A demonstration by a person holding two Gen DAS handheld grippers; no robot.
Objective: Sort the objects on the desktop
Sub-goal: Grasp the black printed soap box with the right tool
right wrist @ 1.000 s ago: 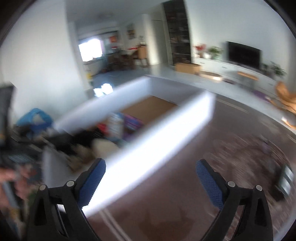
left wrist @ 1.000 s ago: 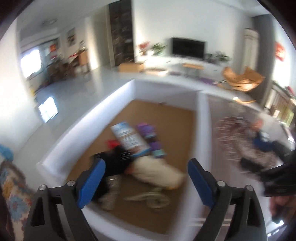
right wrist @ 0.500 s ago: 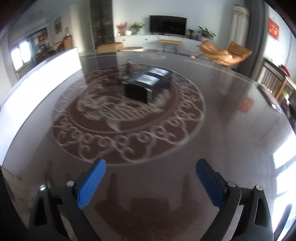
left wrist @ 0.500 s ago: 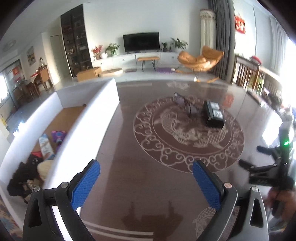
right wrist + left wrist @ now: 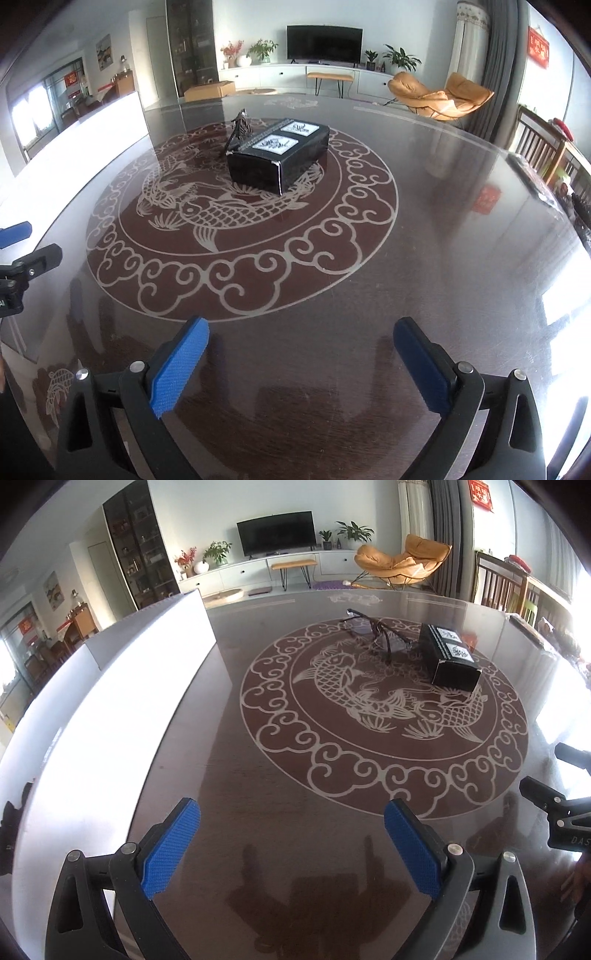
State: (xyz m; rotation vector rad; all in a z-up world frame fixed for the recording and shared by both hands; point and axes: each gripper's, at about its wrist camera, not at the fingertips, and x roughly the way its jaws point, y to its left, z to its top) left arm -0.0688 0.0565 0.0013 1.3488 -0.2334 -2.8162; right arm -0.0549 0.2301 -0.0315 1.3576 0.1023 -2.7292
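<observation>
Two things lie on the dark round table (image 5: 424,258), inside its fish medallion: a black box (image 5: 279,153) with two white labels on top, and a pair of glasses (image 5: 373,629) just beside it. The box's long axis runs away from the cameras, one short end facing them. The glasses (thin and dark) are half hidden behind the box in the right wrist view. Left gripper (image 5: 291,845) and right gripper (image 5: 301,363) both hover with jaws wide apart, nothing between them. A white bin (image 5: 110,701) stands at the left, its inside hidden.
</observation>
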